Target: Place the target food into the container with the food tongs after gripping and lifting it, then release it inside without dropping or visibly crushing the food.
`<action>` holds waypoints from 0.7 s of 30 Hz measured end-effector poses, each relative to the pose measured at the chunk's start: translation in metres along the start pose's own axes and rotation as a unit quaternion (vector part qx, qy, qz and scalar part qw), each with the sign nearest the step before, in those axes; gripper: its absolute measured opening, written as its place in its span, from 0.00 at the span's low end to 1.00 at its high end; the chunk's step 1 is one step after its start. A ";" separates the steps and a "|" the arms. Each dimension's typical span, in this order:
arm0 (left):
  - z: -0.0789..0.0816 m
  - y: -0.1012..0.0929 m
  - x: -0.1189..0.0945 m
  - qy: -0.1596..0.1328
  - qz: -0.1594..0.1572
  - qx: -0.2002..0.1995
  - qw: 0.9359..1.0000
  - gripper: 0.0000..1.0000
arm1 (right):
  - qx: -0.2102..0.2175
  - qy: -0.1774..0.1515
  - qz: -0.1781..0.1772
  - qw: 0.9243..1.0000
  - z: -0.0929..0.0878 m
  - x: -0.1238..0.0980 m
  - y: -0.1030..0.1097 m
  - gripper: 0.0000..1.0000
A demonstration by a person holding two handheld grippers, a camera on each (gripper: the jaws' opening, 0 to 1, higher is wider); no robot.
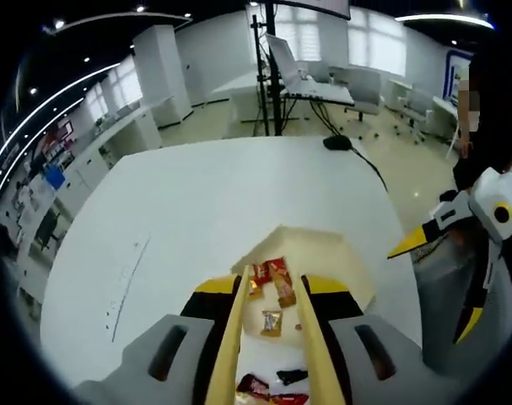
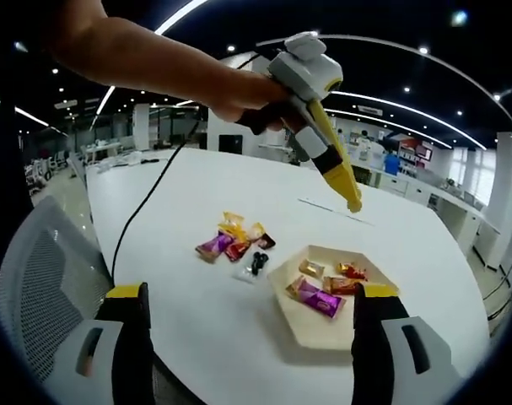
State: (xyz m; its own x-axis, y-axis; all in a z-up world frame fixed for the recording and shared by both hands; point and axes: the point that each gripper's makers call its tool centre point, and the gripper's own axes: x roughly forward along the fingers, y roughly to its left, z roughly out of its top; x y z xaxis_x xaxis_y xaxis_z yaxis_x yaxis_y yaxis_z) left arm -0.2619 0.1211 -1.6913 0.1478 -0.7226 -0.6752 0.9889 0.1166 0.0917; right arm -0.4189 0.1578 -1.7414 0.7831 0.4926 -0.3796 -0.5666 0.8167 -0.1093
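1. Left gripper view: jaws clamped on yellow tongs, arms parted, poised over the white container; nothing gripped.
2. Right gripper view: jaws apart, empty, hanging back. Loose candies sit on table beside the container; several shiny, uncrushed wrapped pieces inside.

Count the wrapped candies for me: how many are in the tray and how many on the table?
In the tray: 4 candies, gold, red, orange, purple
On the table: about 5 candies in a cluster, plus 1 small black item
Total: about 9 candies
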 end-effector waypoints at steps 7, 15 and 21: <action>-0.040 0.003 -0.044 -0.007 0.049 -0.038 0.998 0.25 | 0.019 -0.008 0.008 1.000 0.002 0.000 0.002 0.99; -0.096 0.006 -0.097 -0.013 0.095 -0.055 0.994 0.26 | 0.000 -0.007 0.017 1.000 0.003 0.000 0.007 0.99; -0.128 0.005 -0.135 -0.033 0.113 -0.098 0.988 0.26 | 0.007 -0.013 0.027 1.000 0.005 -0.001 0.009 1.00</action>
State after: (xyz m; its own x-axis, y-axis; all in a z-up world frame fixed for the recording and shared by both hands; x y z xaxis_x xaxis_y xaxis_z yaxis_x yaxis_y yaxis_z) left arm -0.2784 0.3066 -1.6939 0.3713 -0.7047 -0.6046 0.9102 0.4048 0.0871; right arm -0.4241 0.1663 -1.7374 0.7582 0.5435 -0.3601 -0.6045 0.7930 -0.0758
